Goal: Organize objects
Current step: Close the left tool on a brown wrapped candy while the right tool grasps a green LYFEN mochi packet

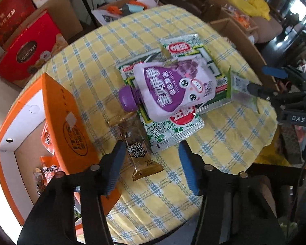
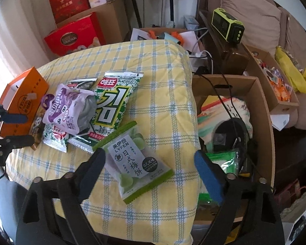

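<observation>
Snack packets lie on a yellow checked tablecloth (image 1: 95,47). A purple grape drink pouch (image 1: 173,85) rests on green-white seaweed packets (image 1: 173,130). A brown-gold snack bar (image 1: 136,149) lies just beyond my open, empty left gripper (image 1: 151,163). An open orange box (image 1: 71,122) with several orange packets inside stands to its left. In the right wrist view, a green plum-cake packet (image 2: 136,161) lies between the fingers of my open right gripper (image 2: 149,171), with the pouch (image 2: 69,108), the seaweed packets (image 2: 112,104) and the orange box (image 2: 24,100) beyond.
An open cardboard box (image 2: 263,110) with cables and bags stands right of the table. Red gift boxes (image 2: 75,34) and cartons stand behind. A green radio (image 2: 228,24) sits on a dark shelf by a sofa. Another snack carton (image 2: 275,81) is at far right.
</observation>
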`<state>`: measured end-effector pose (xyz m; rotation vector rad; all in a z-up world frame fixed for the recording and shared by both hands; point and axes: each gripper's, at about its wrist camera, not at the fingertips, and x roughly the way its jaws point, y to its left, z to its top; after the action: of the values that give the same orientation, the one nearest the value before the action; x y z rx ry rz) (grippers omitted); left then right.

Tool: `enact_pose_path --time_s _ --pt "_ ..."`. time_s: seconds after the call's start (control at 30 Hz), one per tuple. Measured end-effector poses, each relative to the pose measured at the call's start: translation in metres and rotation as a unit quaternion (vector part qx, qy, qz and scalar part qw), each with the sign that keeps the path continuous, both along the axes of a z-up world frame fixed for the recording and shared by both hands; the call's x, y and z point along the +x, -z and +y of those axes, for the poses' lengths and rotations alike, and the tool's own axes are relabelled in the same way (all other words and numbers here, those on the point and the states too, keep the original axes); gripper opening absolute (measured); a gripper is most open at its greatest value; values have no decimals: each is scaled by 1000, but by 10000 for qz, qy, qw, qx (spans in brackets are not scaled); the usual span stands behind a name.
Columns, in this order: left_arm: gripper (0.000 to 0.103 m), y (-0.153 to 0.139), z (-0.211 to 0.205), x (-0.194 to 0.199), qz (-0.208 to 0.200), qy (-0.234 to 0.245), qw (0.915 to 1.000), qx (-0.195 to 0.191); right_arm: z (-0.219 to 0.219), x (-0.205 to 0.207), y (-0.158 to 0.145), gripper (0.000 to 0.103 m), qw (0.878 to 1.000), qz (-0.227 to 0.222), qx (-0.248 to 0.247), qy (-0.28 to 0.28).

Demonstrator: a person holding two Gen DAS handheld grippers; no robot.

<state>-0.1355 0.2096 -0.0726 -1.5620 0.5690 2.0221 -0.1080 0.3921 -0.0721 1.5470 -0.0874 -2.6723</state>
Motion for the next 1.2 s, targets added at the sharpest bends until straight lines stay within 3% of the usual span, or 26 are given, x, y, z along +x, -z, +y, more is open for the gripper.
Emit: enact_pose_path --time_s 0.23,0.37,0.6,0.8,0.87,1.0,1.13,1.2 --pt "52 7 -2 0 72 -172 9998 -96 -5 -3 4 85 9999 3 -3 -106" --pt "59 10 3 4 149 -121 9996 -197 -9 -3 7 85 9998 49 -35 -186" --pt "58 16 11 11 325 58 9980 -531 -20 -2 13 85 9986 14 214 -489" --pt "57 16 12 7 237 62 9983 -522 -27 -7 30 84 9965 -229 367 -716" --pt "45 17 14 9 183 170 9982 -553 -30 -4 30 78 9958 -140 442 -793" --pt "36 16 16 12 284 256 9968 -702 -30 -1 27 61 9962 -81 446 -737" --pt "38 15 14 11 174 205 9976 -642 -29 1 25 56 9968 -14 412 -685" --pt "47 18 14 10 188 175 9967 -766 -29 2 23 55 9972 5 380 -648"
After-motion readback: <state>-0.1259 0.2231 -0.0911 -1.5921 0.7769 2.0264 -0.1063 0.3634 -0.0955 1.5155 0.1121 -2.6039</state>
